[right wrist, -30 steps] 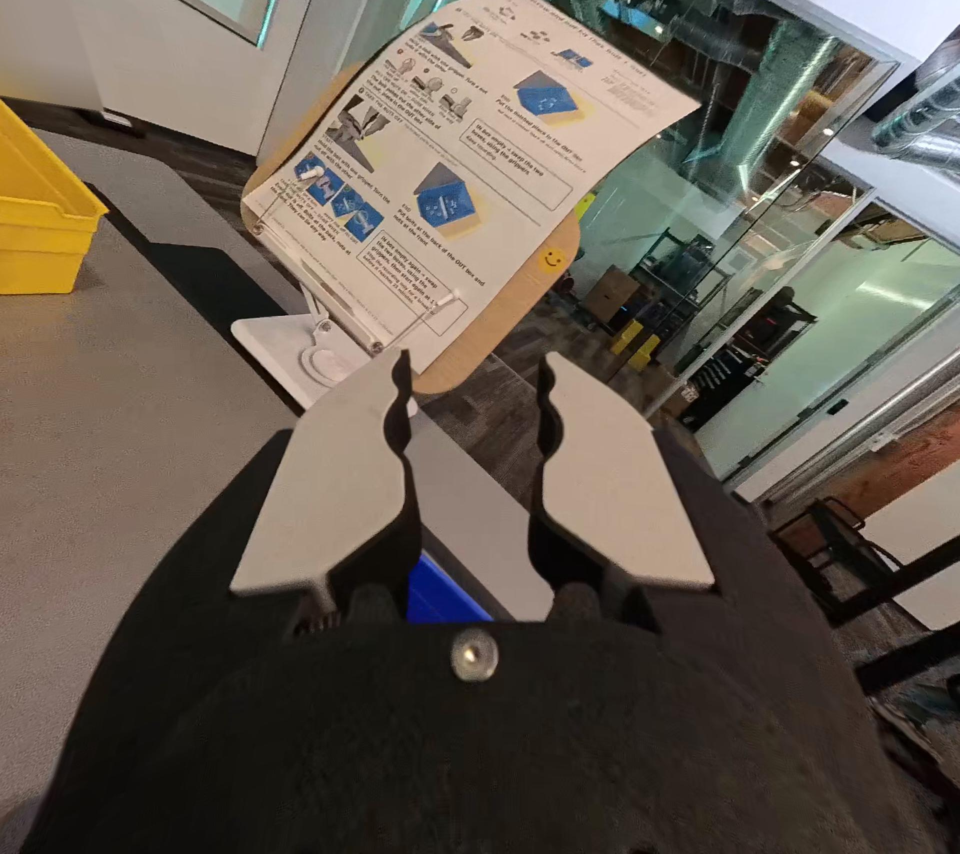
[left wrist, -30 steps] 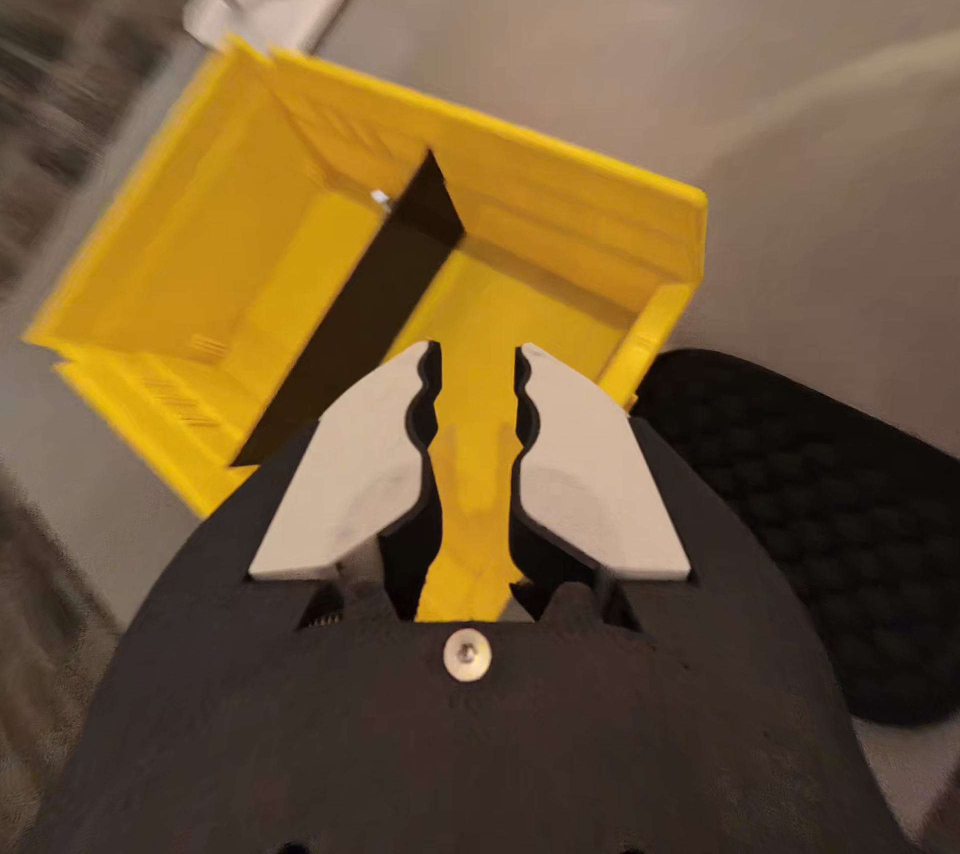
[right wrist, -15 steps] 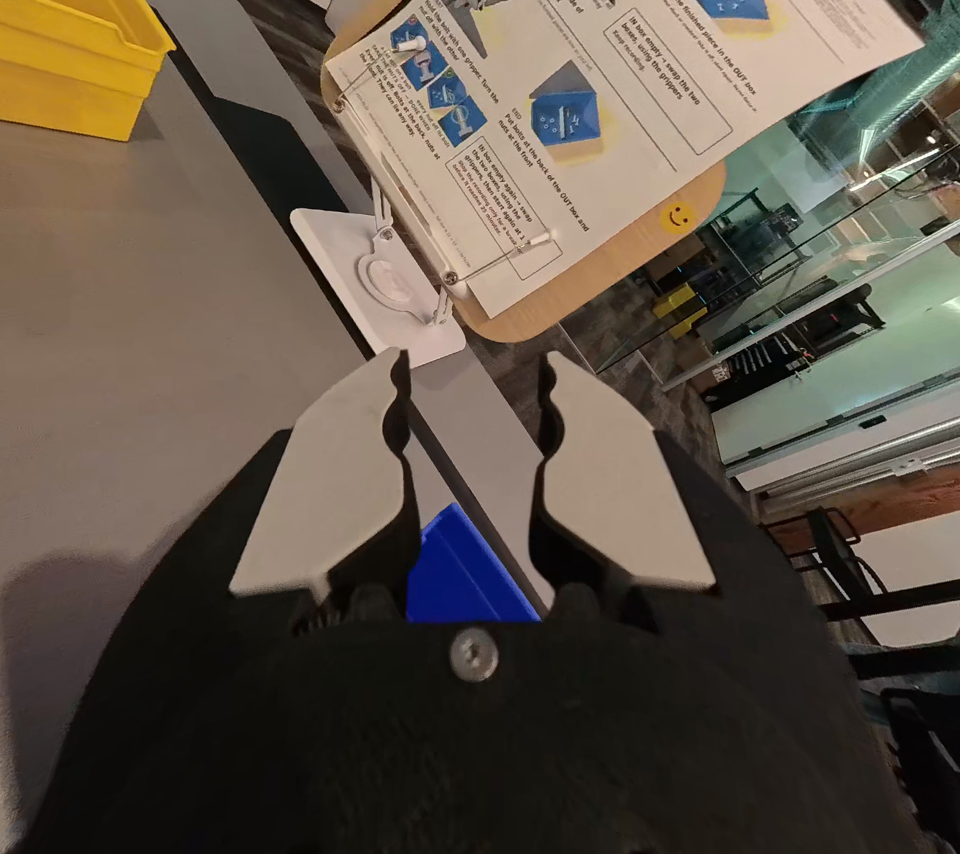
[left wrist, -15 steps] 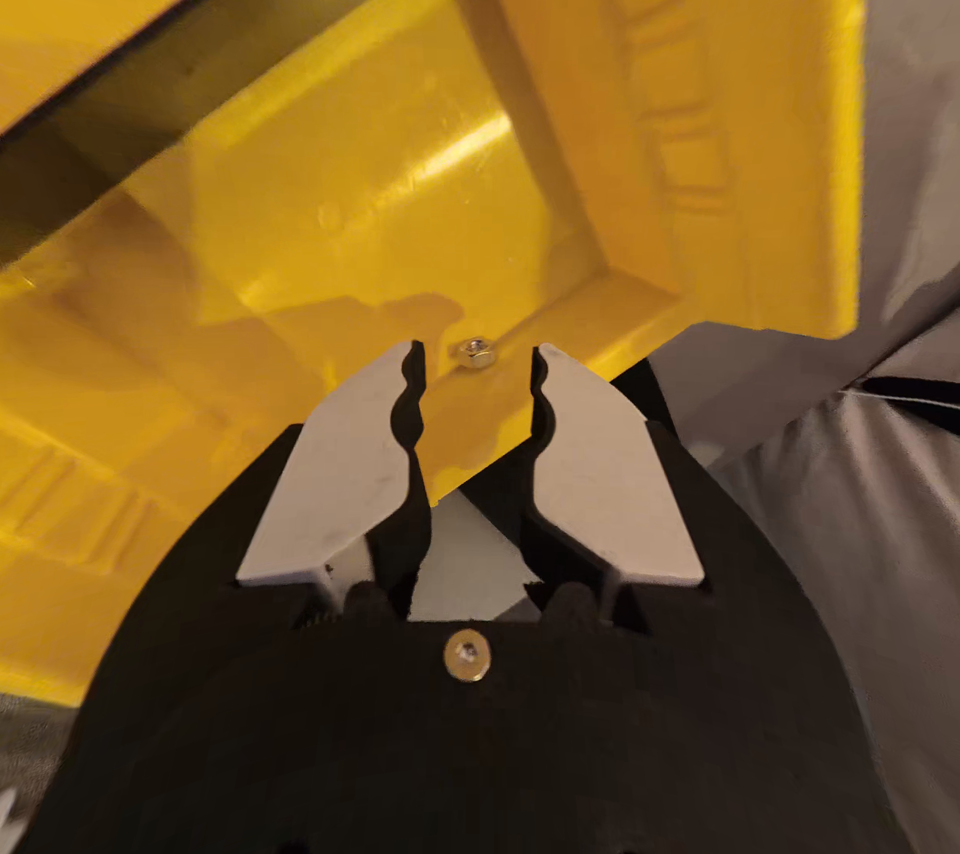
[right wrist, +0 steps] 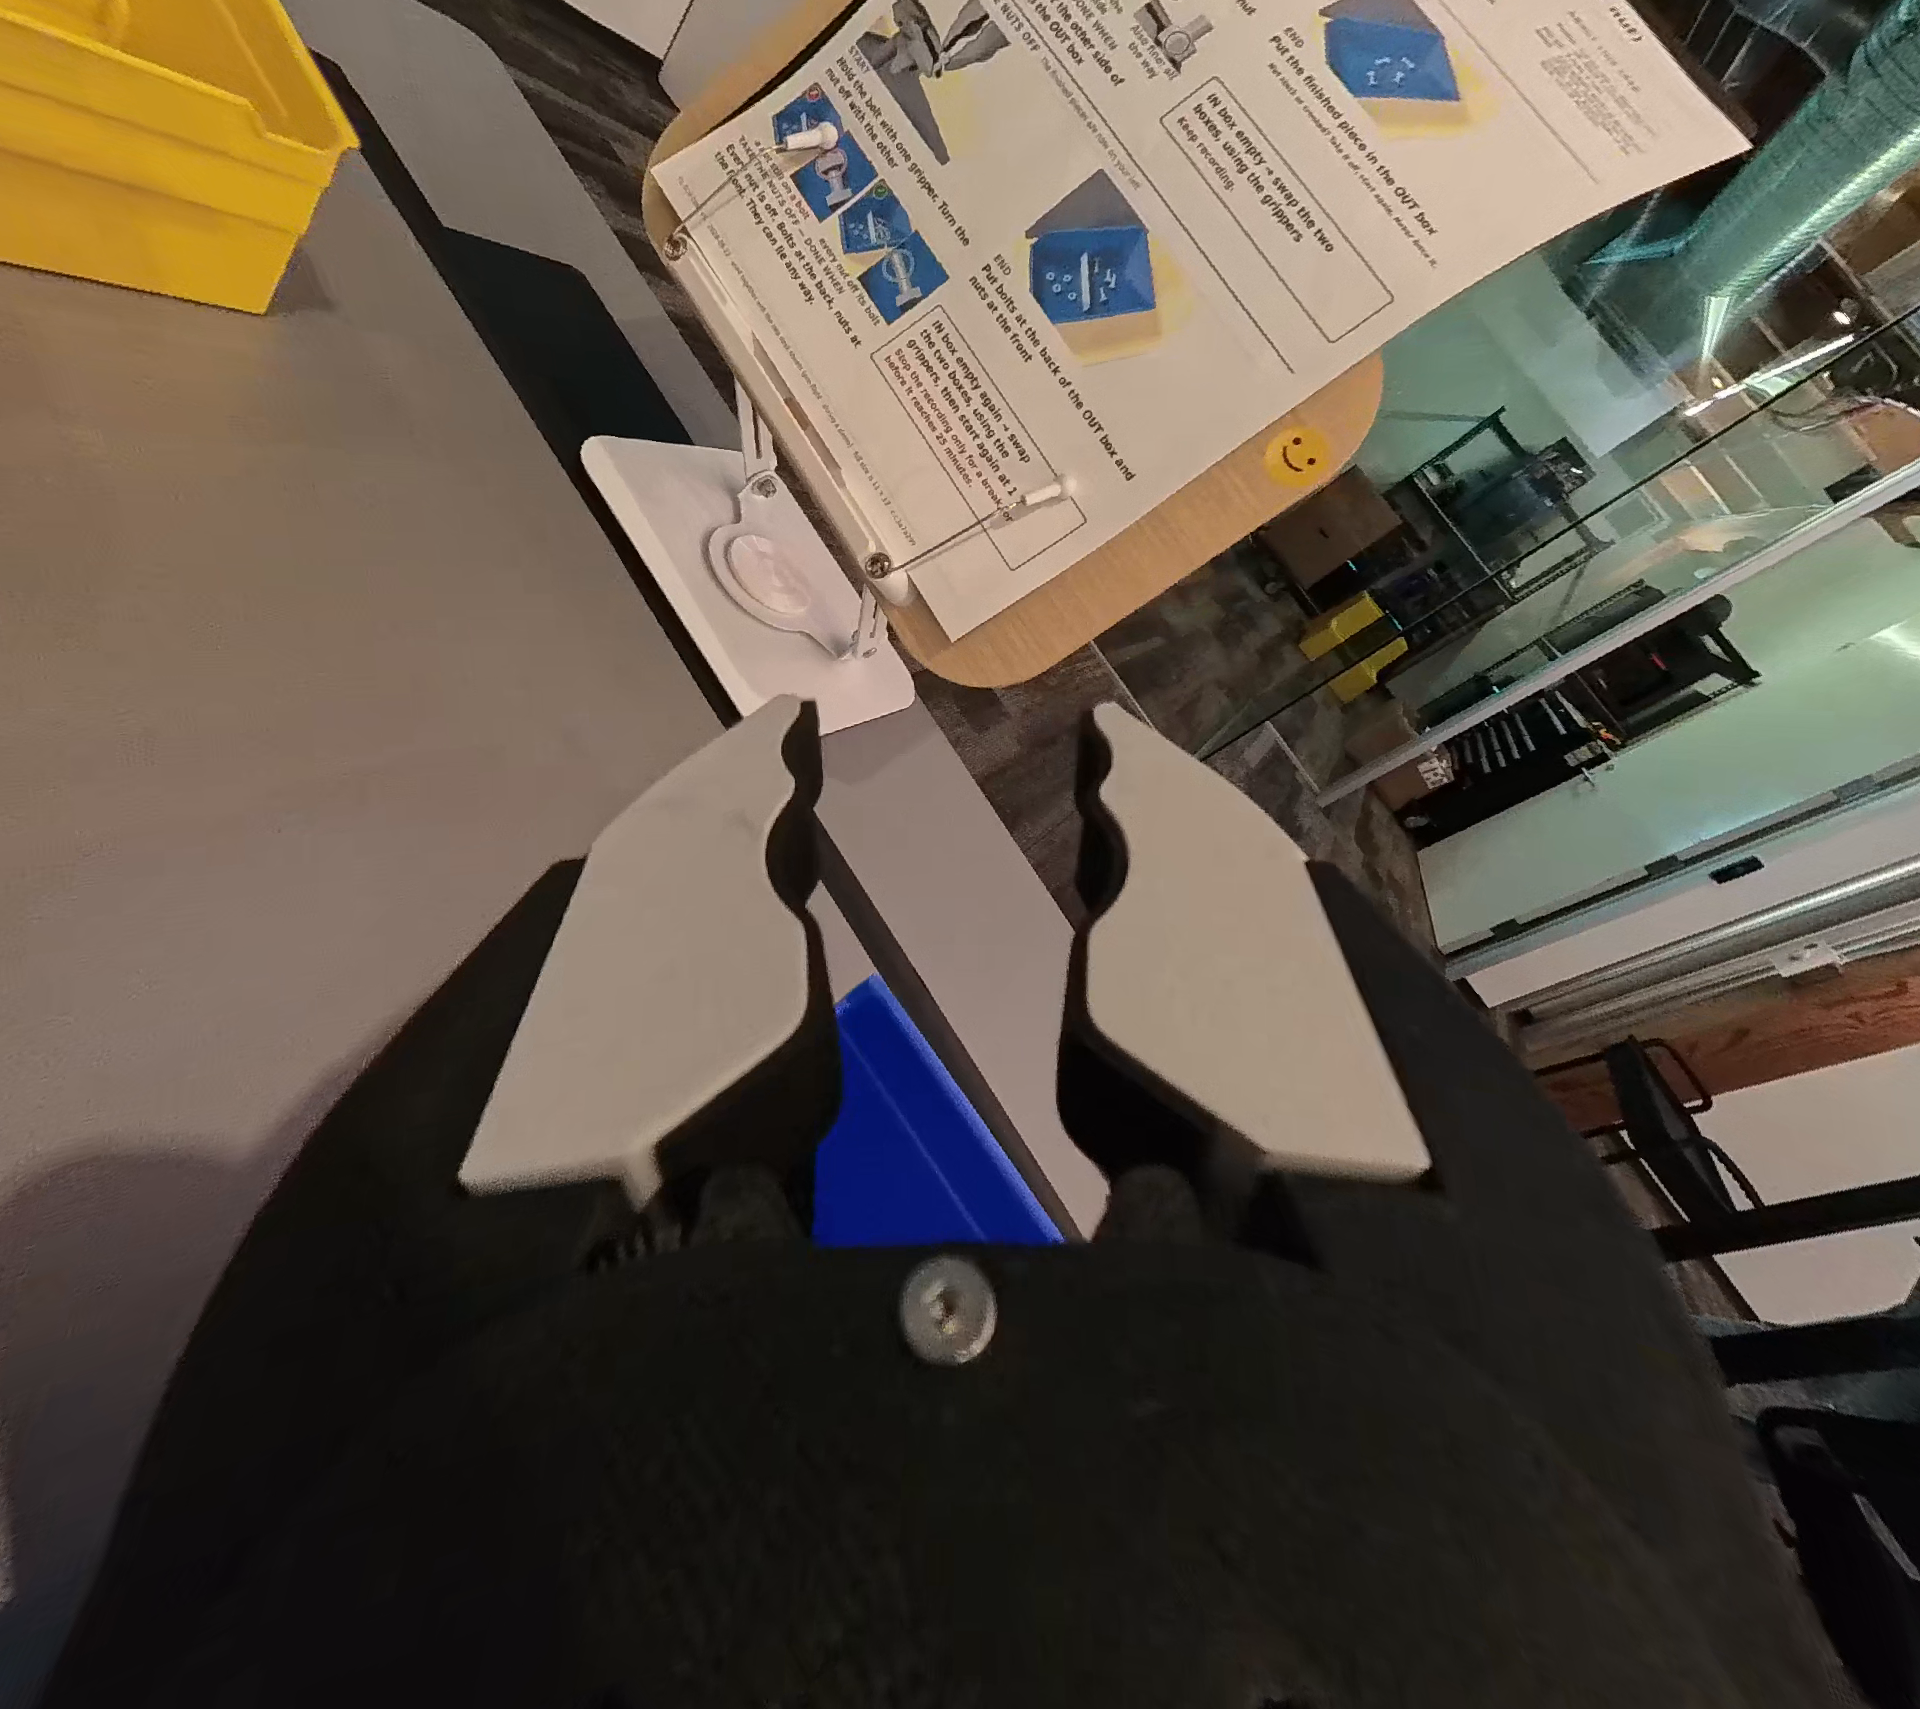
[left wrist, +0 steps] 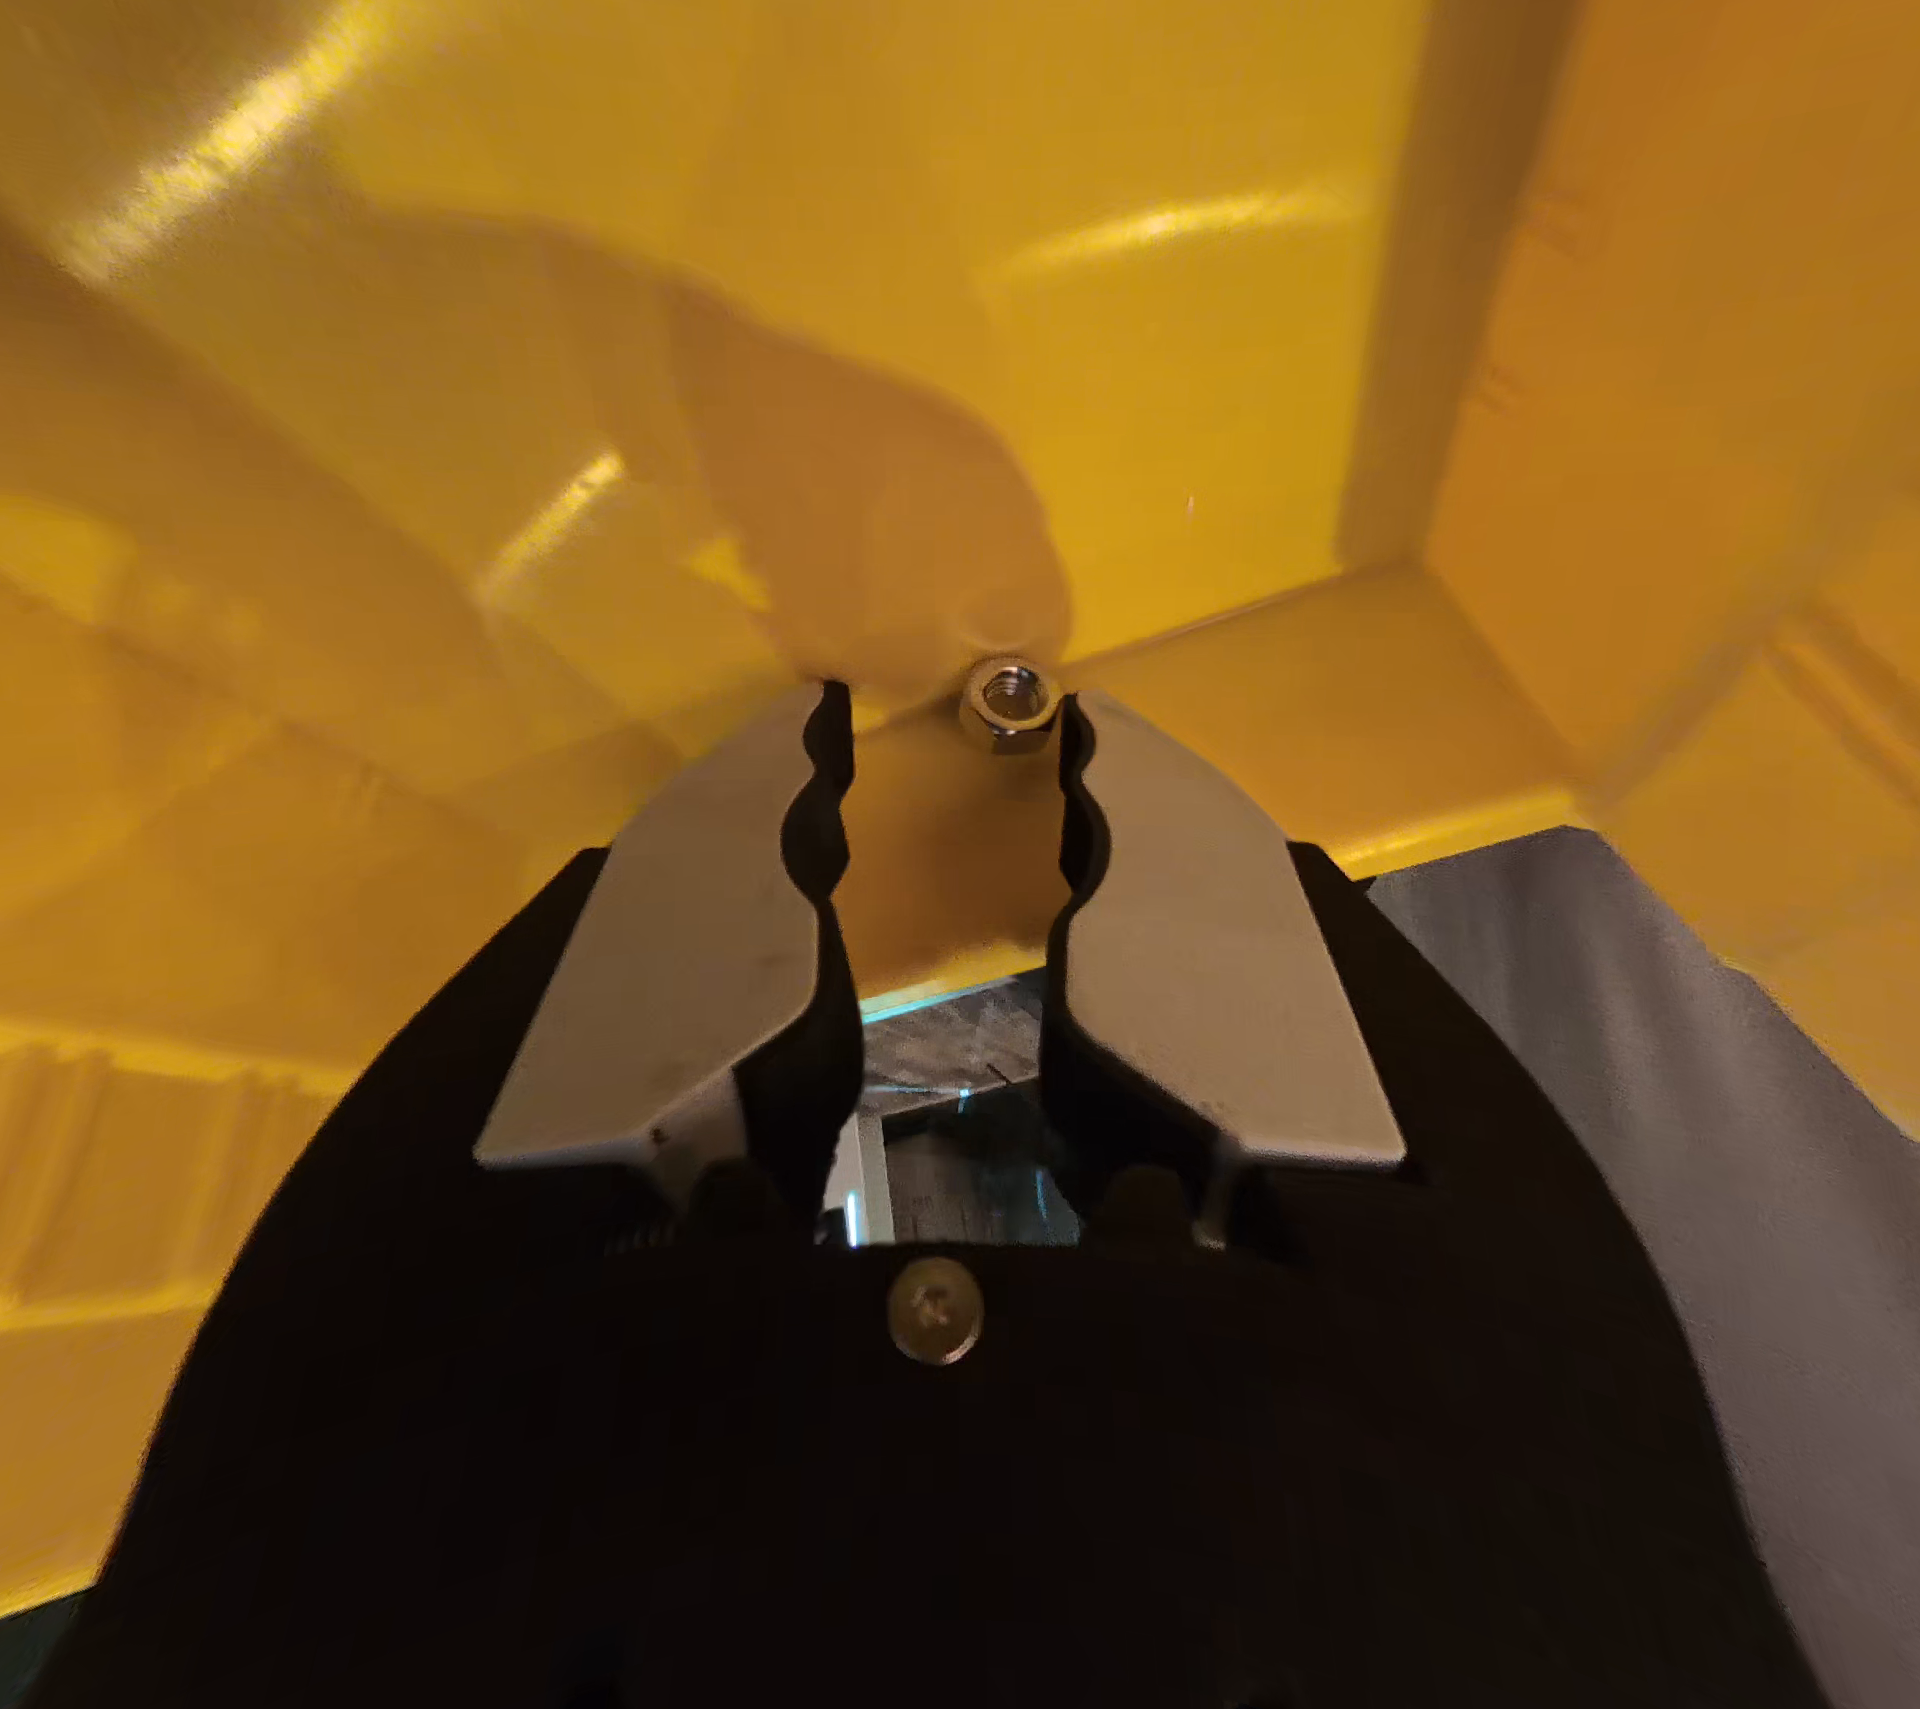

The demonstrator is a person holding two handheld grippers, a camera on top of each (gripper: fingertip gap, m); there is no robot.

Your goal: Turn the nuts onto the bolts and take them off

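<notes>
Yellow bin (left wrist: 1143,153), one nut (left wrist: 1008,709), left tool (left wrist: 951,709) open

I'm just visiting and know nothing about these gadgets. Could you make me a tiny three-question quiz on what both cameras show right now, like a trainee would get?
1. True or false: the left gripper is shut on the nut.
2. Where does the nut lie? A) on the grey table B) inside the yellow bin, near a corner C) in the blue bin
3. Fill in: the right gripper is open and holds ____.

Key
1. False: its fingers are apart, and the nut sits at the tip of one finger, not clamped.
2. B
3. nothing; it points towards a sheet of instructions on a stand.
</notes>
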